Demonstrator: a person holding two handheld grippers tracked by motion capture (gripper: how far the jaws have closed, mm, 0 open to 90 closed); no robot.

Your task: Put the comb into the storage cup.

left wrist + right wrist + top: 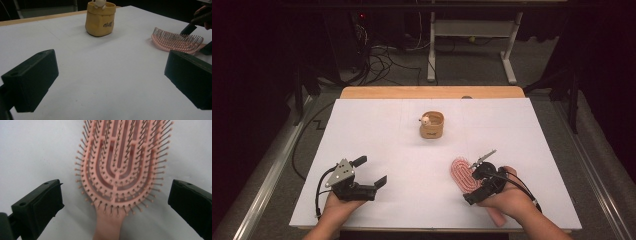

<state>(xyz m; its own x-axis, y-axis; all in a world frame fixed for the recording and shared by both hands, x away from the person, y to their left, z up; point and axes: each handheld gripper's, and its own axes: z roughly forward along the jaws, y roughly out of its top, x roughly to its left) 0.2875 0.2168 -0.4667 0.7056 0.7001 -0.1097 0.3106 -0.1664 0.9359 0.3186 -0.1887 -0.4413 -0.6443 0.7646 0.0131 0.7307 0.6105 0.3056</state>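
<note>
A pink hairbrush lies bristles up on the white table cover, right of centre, its handle running back under the person's right hand. My right gripper hangs open just above it. In the right gripper view the brush has its neck between the two wide-apart jaws of the right gripper, which do not touch it. My left gripper is open at the front left with nothing in it. In the left gripper view the left gripper frames bare table, with the brush at the far right.
A small yellow-tan pot with a little white figure on its rim stands at the middle back of the table; it is also in the left gripper view. The white cover ends near a wooden strip at the far edge.
</note>
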